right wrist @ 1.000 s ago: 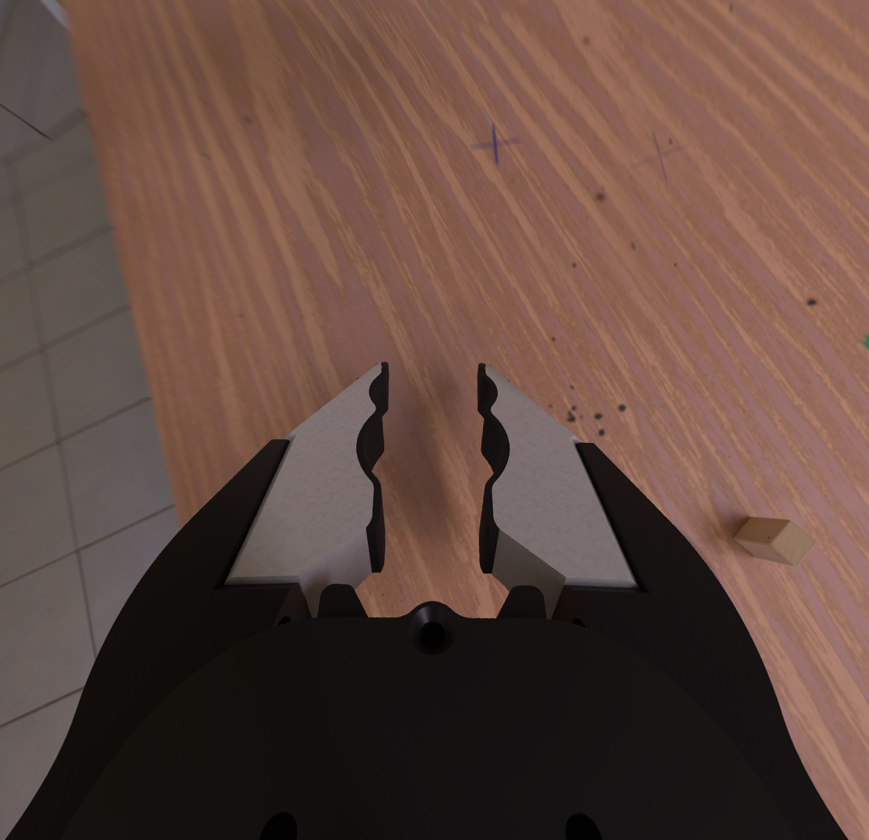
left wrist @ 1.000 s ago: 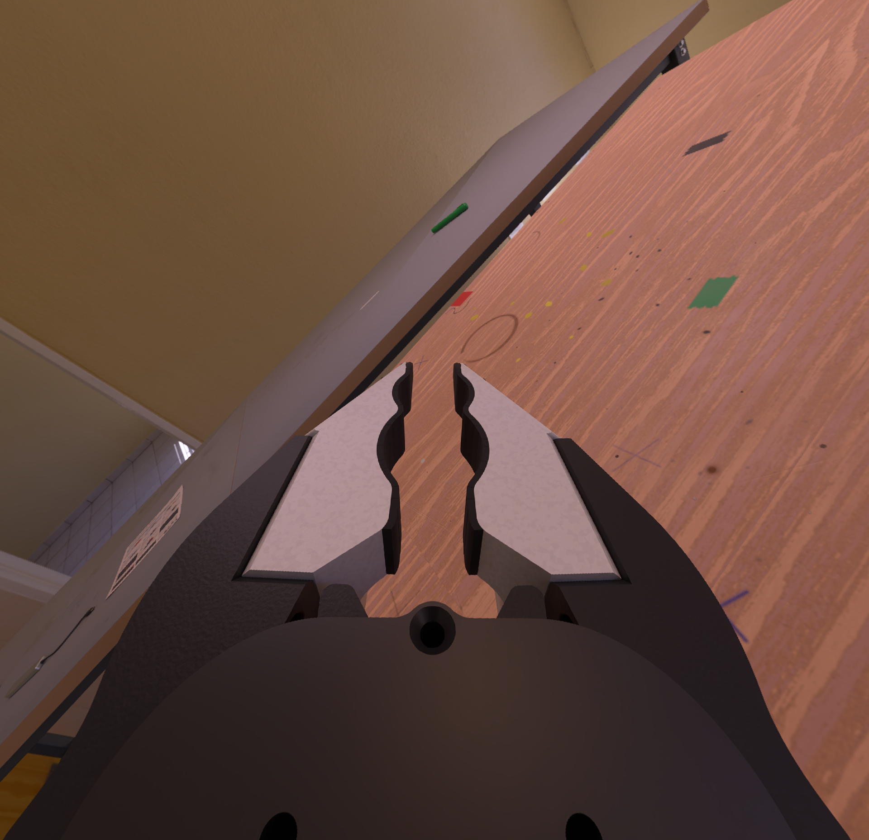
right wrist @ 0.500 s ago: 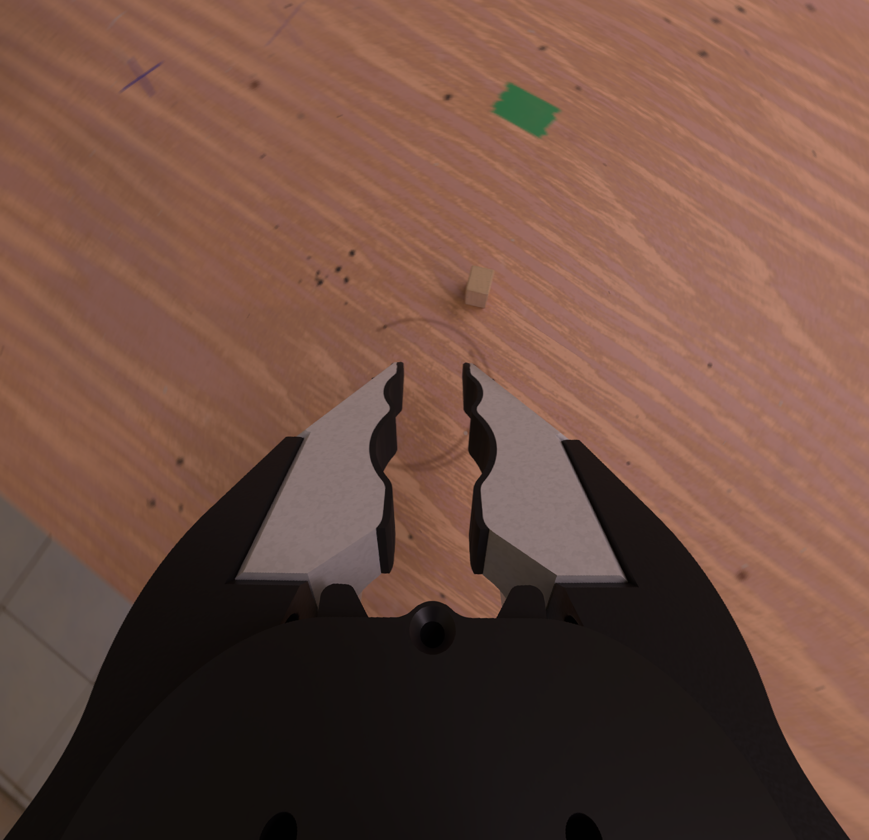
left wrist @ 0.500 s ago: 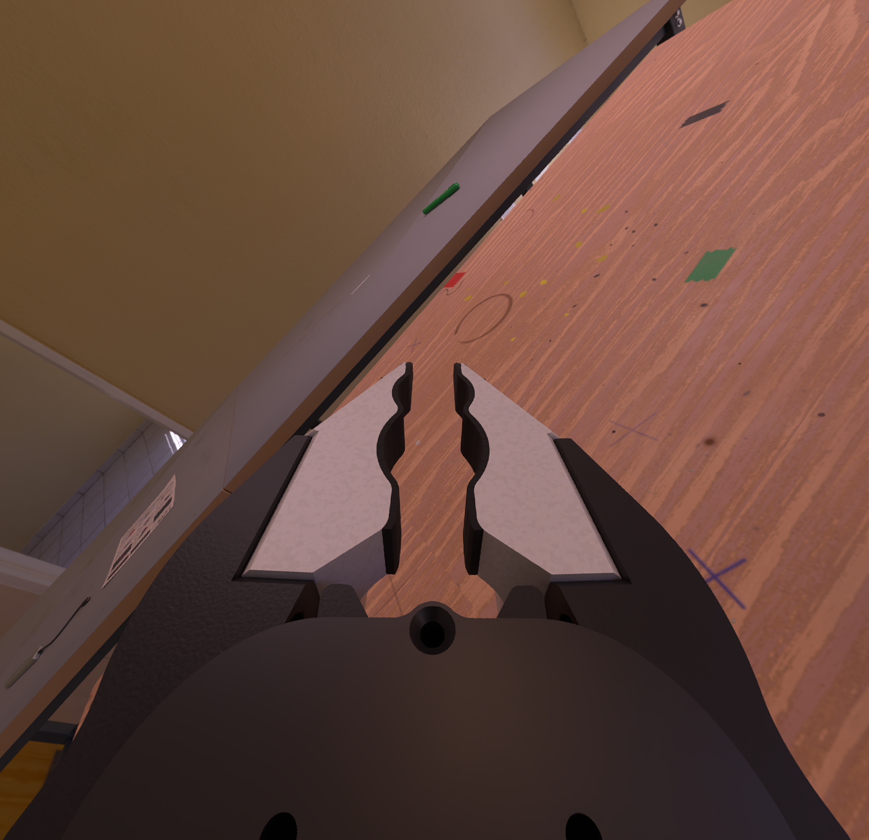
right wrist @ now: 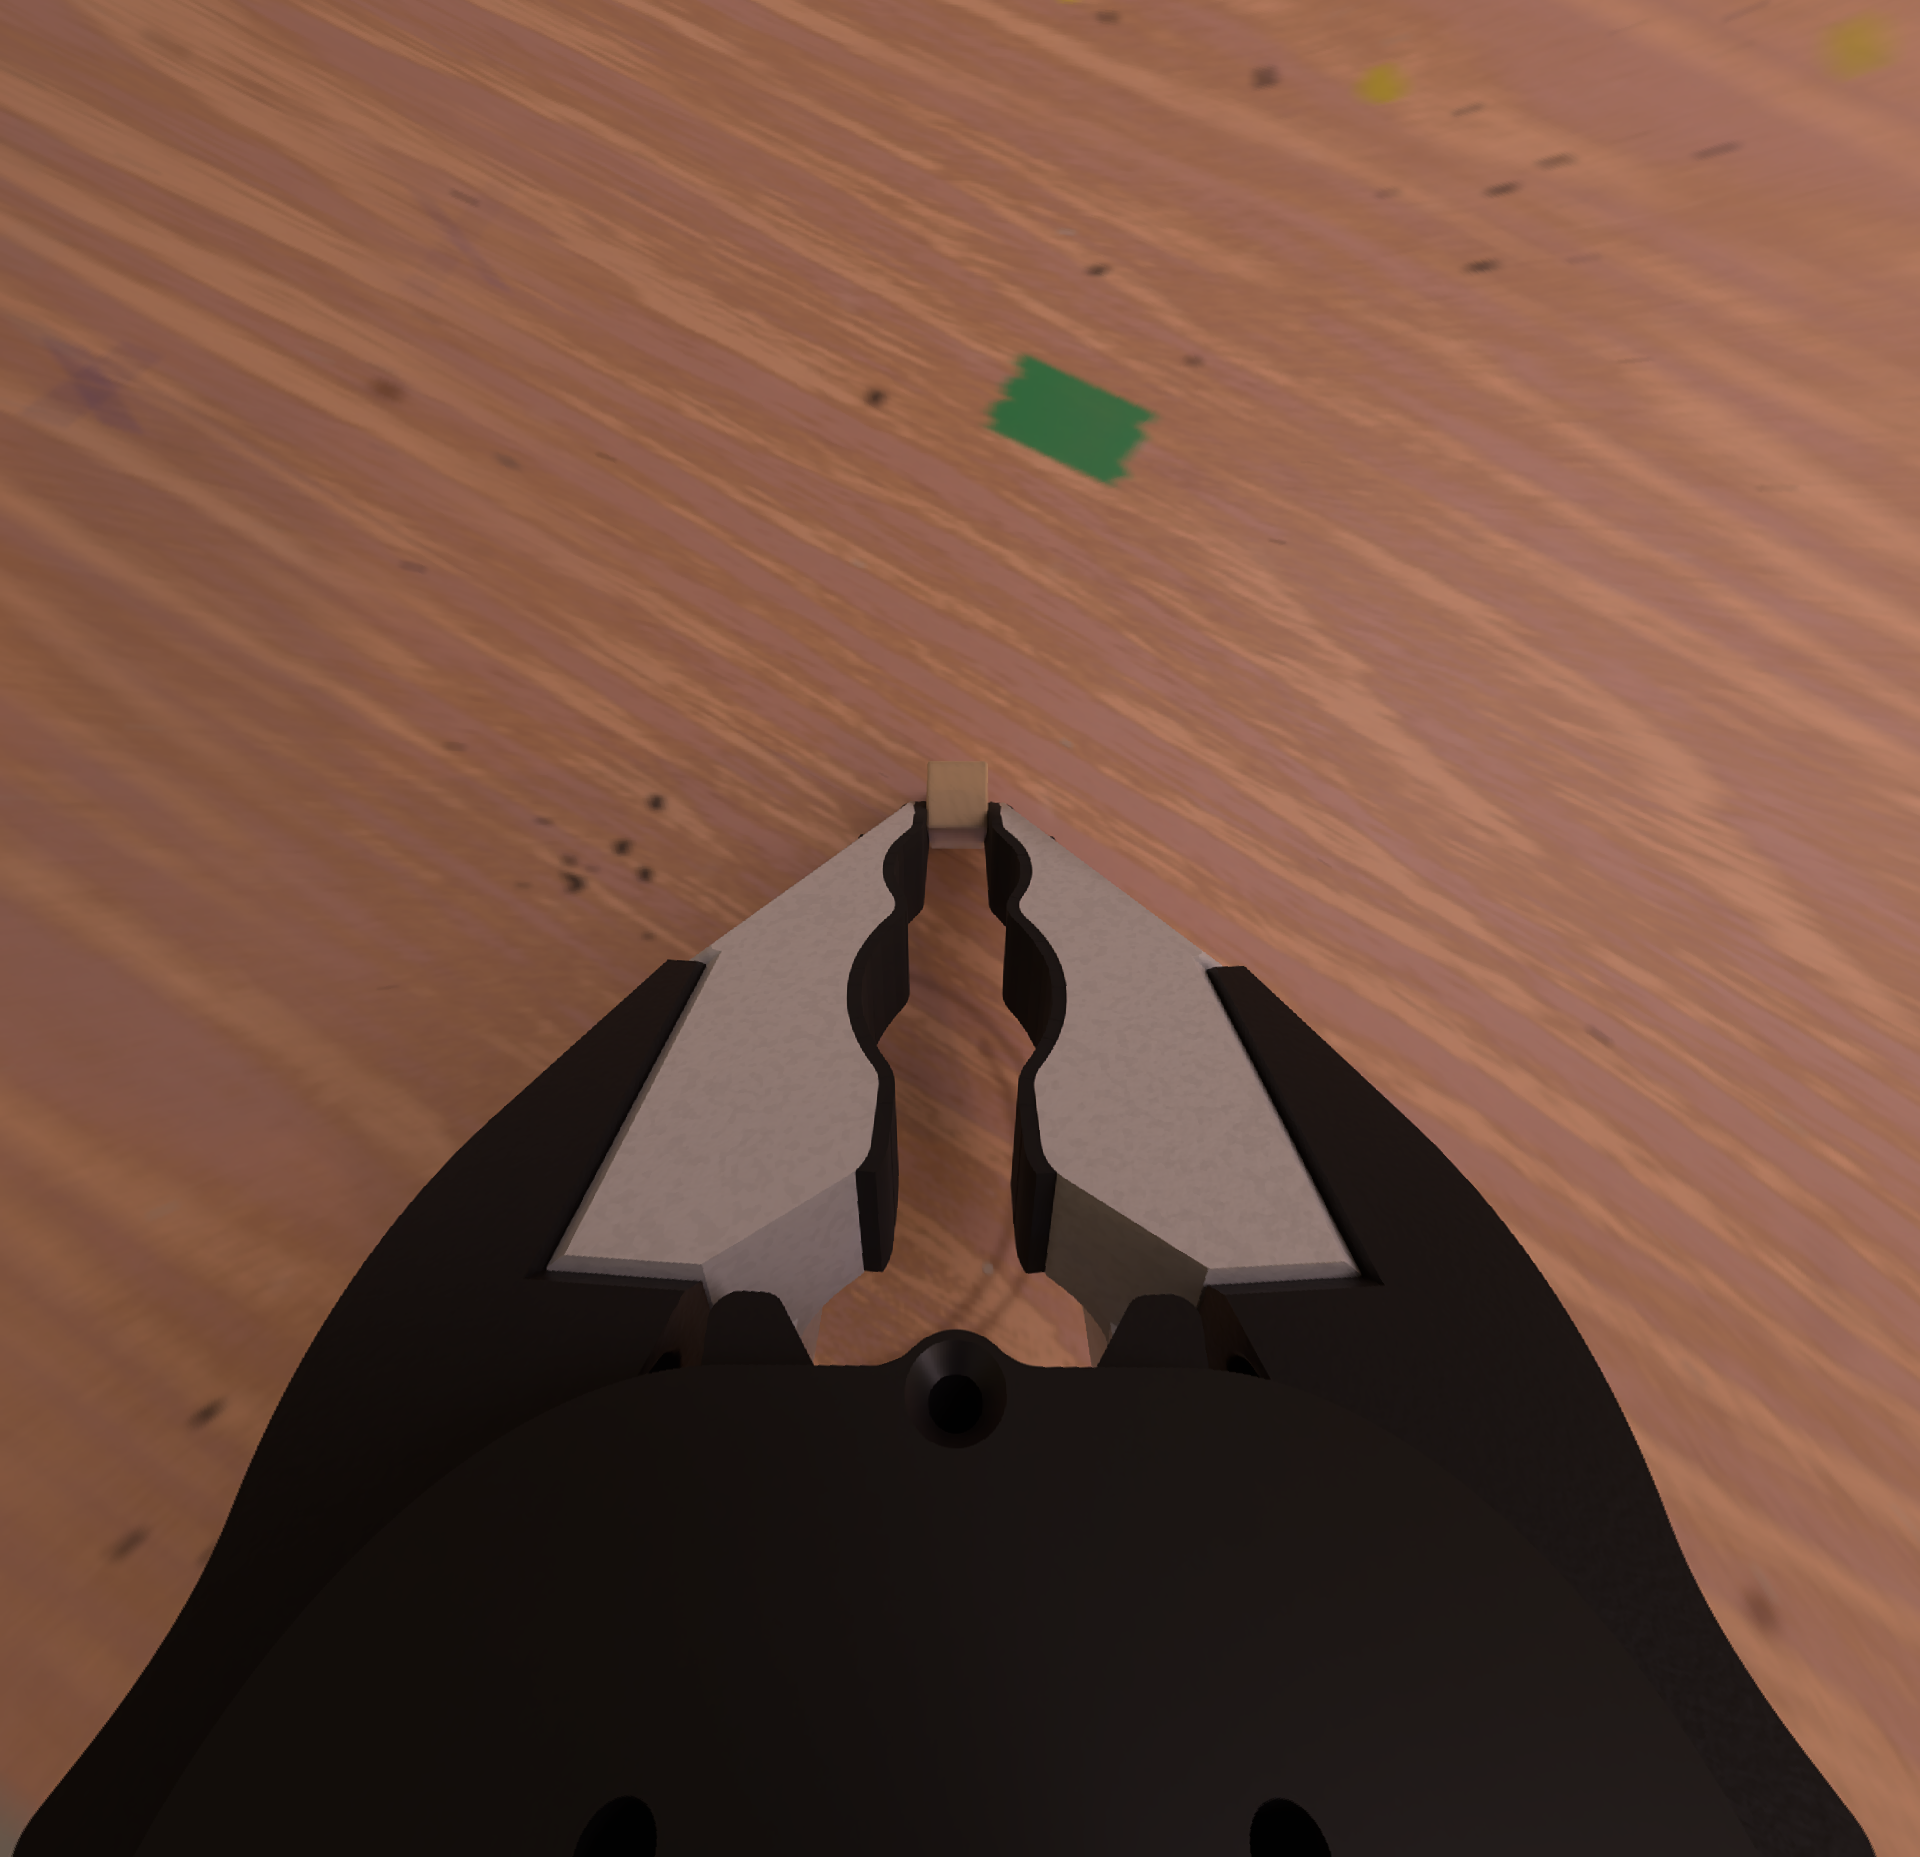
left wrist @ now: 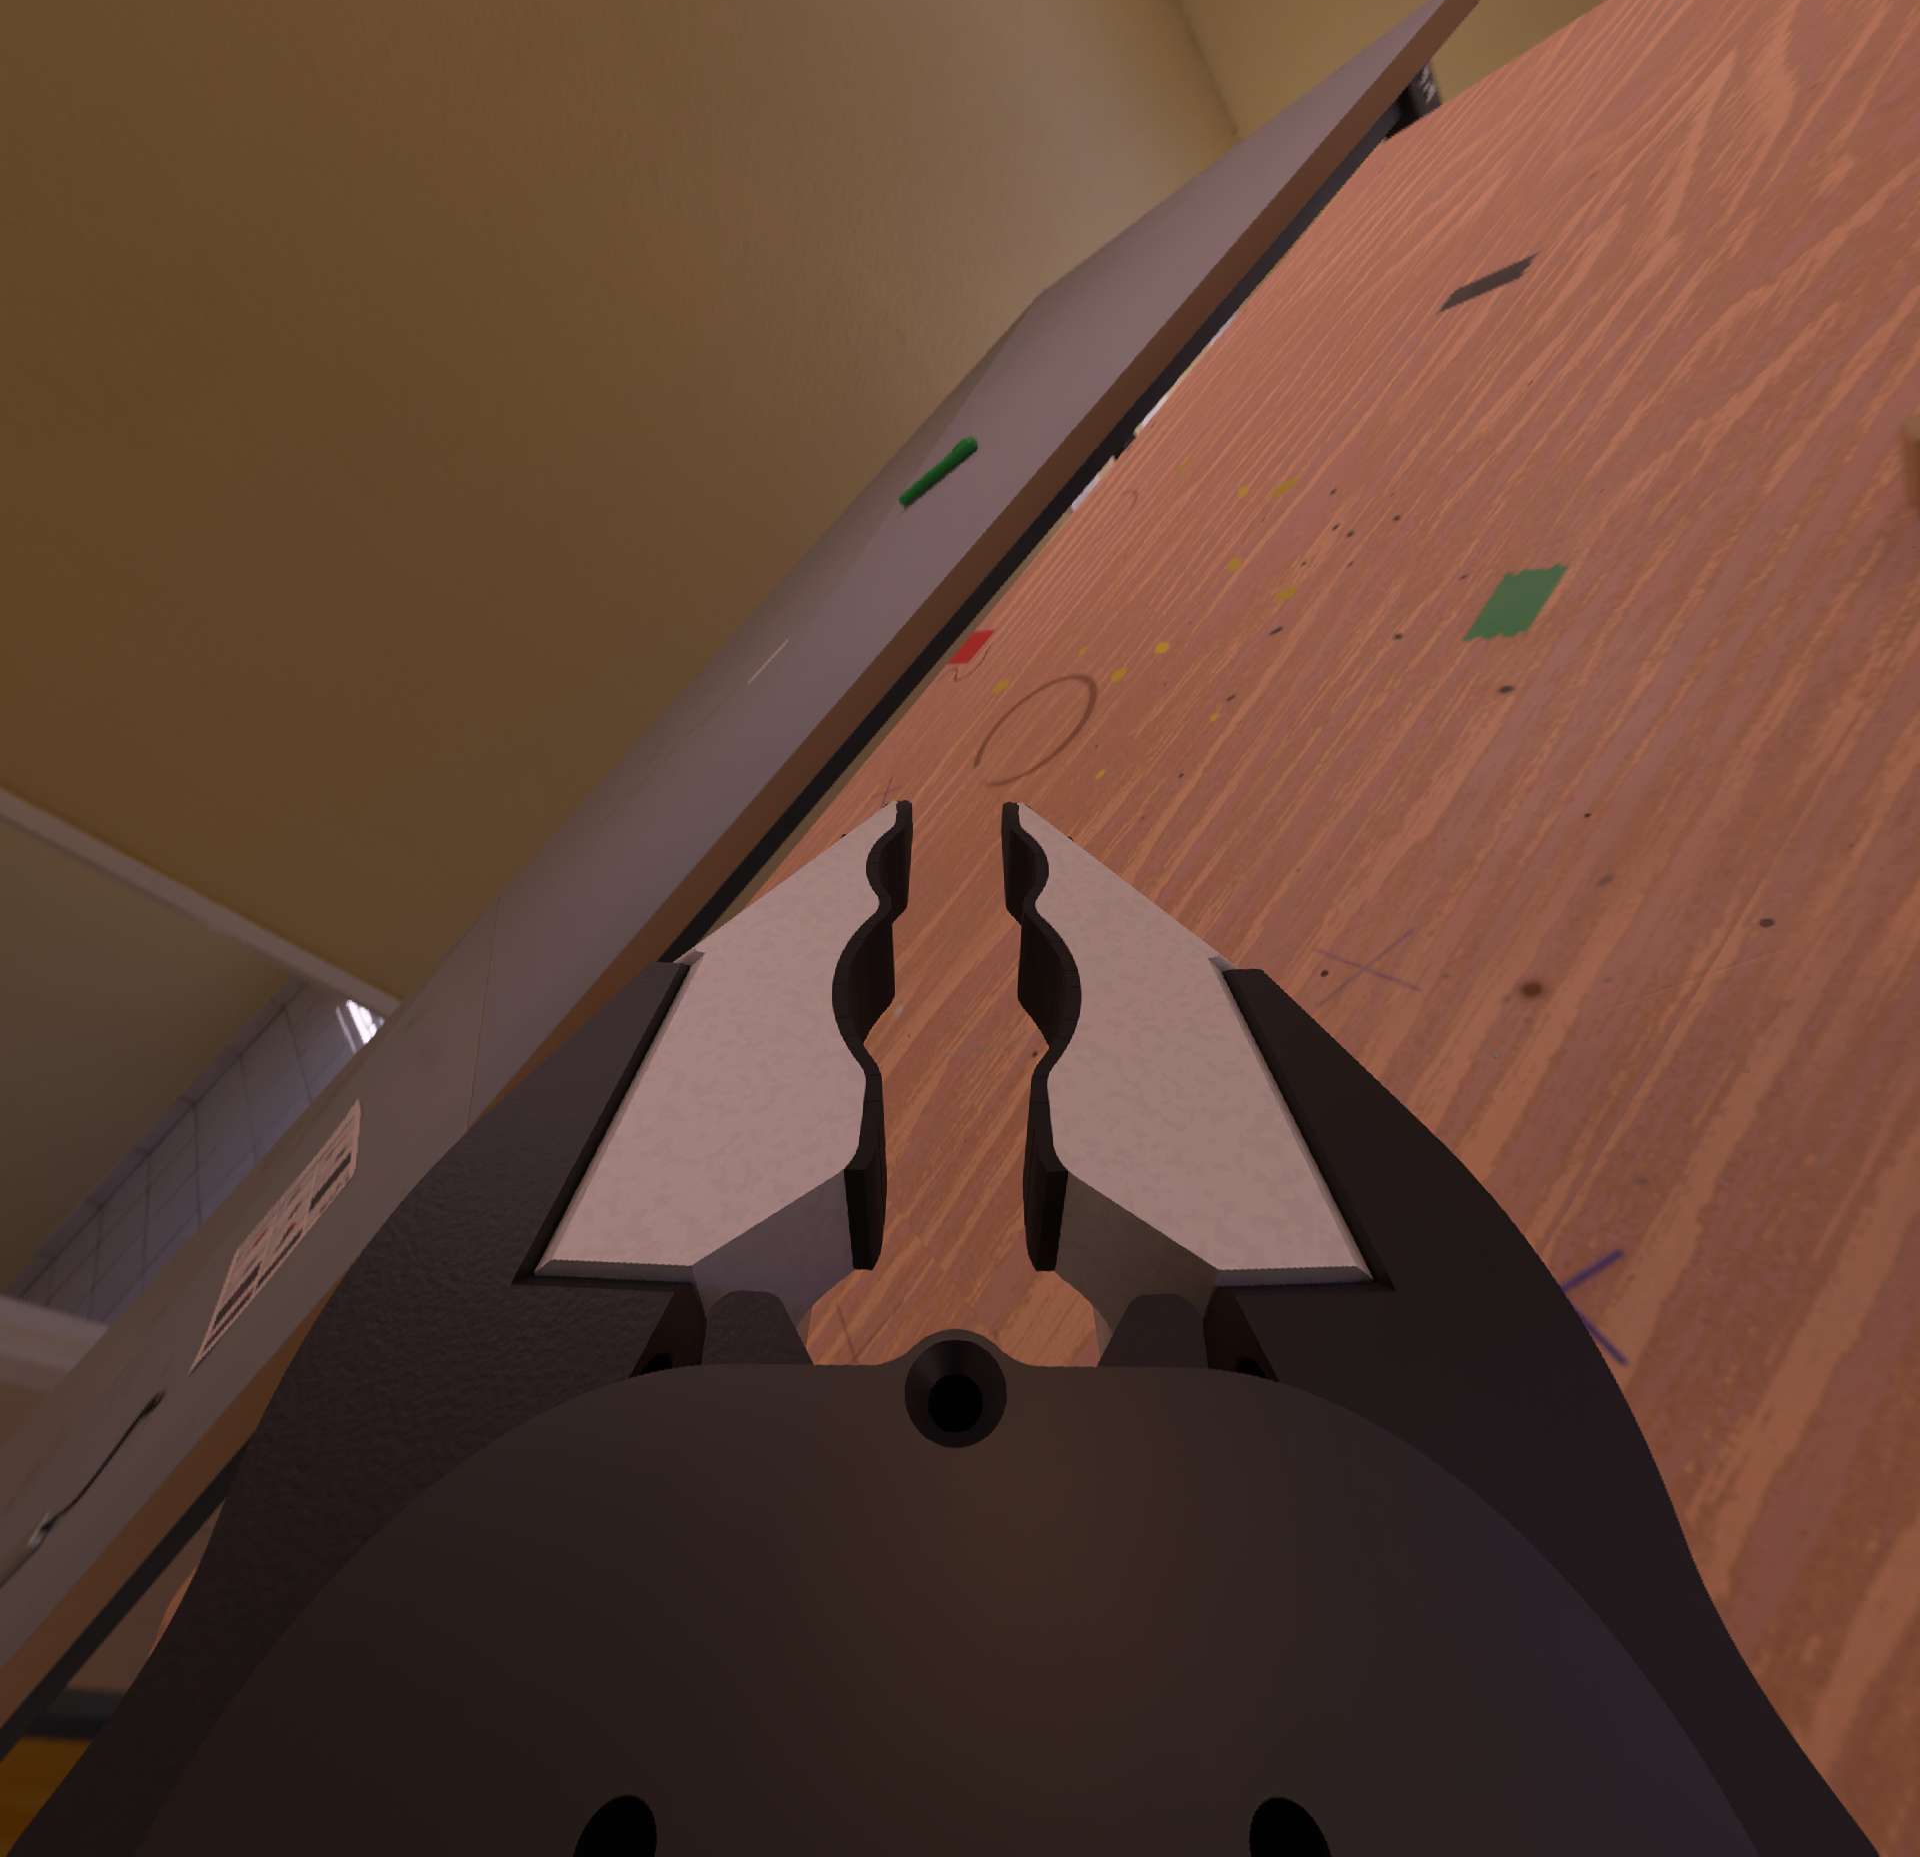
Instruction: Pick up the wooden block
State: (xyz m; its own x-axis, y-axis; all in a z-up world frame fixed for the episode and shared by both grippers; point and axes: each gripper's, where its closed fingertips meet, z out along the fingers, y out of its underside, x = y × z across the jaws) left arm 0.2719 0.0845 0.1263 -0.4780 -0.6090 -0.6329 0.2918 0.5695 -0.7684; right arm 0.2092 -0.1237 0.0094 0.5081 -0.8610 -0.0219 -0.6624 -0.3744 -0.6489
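The wooden block (right wrist: 957, 791) is a small pale cube on the reddish wooden table (right wrist: 520, 664). In the right wrist view it sits between the tips of my right gripper (right wrist: 956, 820), and both fingertips press its sides. Its far half sticks out past the tips. My left gripper (left wrist: 956, 815) is empty, its jaws a narrow gap apart. It hovers over the same table (left wrist: 1455, 976) near its far left edge, away from the block.
A green patch (right wrist: 1070, 420) lies on the table beyond the block and also shows in the left wrist view (left wrist: 1515, 602). A grey tabletop (left wrist: 831, 612) with a green stick (left wrist: 938, 472) borders the table, with a tan wall behind it.
My right gripper moved forward to the block, which now sits between its tips, and its jaws narrowed onto it. The left gripper's view shifted only slightly; its jaw gap is unchanged.
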